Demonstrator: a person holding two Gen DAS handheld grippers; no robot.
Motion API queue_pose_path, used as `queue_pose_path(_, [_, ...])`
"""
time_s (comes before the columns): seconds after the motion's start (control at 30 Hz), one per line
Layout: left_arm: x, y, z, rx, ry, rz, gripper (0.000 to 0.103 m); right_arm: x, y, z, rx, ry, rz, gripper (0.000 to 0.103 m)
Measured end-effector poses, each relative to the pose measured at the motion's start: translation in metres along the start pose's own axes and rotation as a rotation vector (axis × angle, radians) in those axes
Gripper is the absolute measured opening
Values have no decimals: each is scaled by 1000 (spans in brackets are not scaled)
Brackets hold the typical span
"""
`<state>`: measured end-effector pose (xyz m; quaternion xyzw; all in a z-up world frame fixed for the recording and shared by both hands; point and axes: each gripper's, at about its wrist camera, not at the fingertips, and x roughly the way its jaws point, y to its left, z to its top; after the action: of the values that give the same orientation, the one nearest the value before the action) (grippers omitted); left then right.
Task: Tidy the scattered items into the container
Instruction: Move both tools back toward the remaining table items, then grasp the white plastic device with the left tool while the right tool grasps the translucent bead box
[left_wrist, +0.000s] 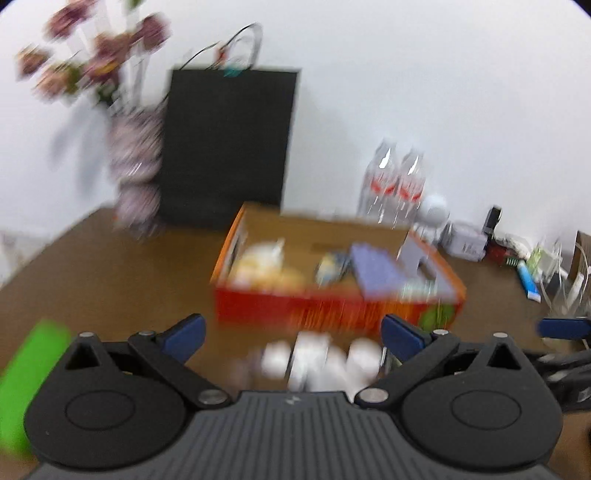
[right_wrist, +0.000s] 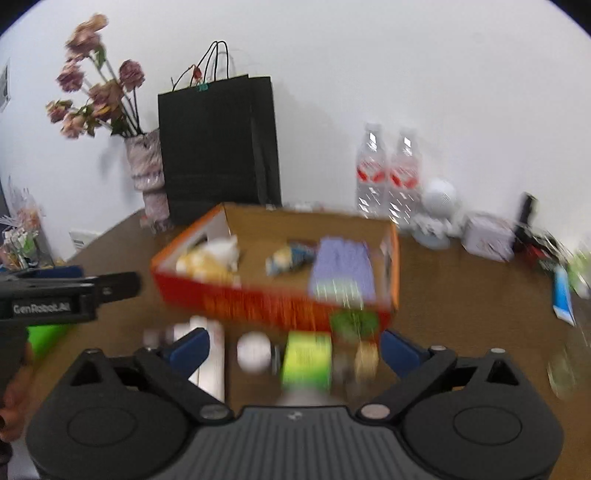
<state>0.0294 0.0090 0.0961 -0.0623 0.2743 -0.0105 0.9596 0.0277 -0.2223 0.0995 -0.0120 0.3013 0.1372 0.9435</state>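
Both pairs of jaws stand wide apart with nothing between them. The left gripper (left_wrist: 291, 334) hangs over the brown worktop (left_wrist: 122, 266), and beyond its tips sits the box (left_wrist: 332, 306), an open orange carton that serves as the container. The right gripper (right_wrist: 295, 349) faces the same box (right_wrist: 273, 299) from a little further right, so the two views nearly overlap.

Inside the box, ahead of the jaws, lie a pale yellow-and-white bundle (right_wrist: 212, 260), a small blue-and-yellow item (right_wrist: 290, 256) and a lilac cloth (right_wrist: 341, 267) against the right-hand wall. These look already tidied: they rest on the carton floor, below the rim.

What is left lies short of the box, close under the jaws. In the right view a white ball (right_wrist: 254, 350) and a green block (right_wrist: 306, 360) sit between the tips, with a white flat piece (right_wrist: 212, 354) at the left tip. The left view shows blurred white shapes (left_wrist: 321, 360) in the same stretch; what each one is cannot be told. A bright green thing (left_wrist: 29, 376) lies left of the left jaws.

The box stands mid-worktop, within easy reach of both hands, which is likely why the loose items cluster along its near wall. The bag (right_wrist: 218, 147), vase (right_wrist: 147, 166) and bottles (right_wrist: 388, 173) at the wall seem no part of the job.

With jaws empty and items remaining, the task looks partly done; the next grasp is probably one of the near pieces.
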Motion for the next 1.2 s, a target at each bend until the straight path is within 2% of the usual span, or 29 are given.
queue_pose_path(0.1, [-15,9,-63,-10,48,-36,103,-28,1,-59,26,-57,21,99])
queue_pose_path(0.13, [-17,9,-80,-12,74,-29,103,-31,2,-79,36,-54,26,99])
queue_pose_path(0.2, [-18,8,-102,-1,108,-3,103,-28,6,-105,48,10,-7,99])
queue_pose_path(0.3, [-18,4,-114,59,94,65,103,-22,12,-125,-3,54,-15,99])
queue_pose_path(0.4, [-15,4,-114,65,124,44,103,-13,18,-131,-15,68,-42,99])
queue_pose_path(0.57, [-13,7,-119,64,138,62,103,-8,26,-139,-33,79,-58,100])
queue_pose_path(0.73, [-13,2,-120,94,144,82,103,-4,24,-142,-13,88,-50,101])
queue_pose_path(0.8, [-14,2,-114,97,89,25,103,-4,25,-138,-20,89,-47,100])
queue_pose_path(0.9, [3,-11,-78,218,-1,-30,103,-6,19,-116,2,62,19,100])
queue_pose_path(0.97, [29,-22,-52,267,-3,-25,103,-4,9,-92,48,34,61,100])
queue_pose_path(1.03, [63,-30,-28,248,53,-34,103,6,-4,-69,109,36,44,100])
queue_pose_path(1.13, [111,-42,-8,214,205,-104,103,30,-20,-47,200,73,-11,100])
queue_pose_path(1.2, [126,-42,-11,195,248,-44,101,46,-26,-41,221,112,-12,100])
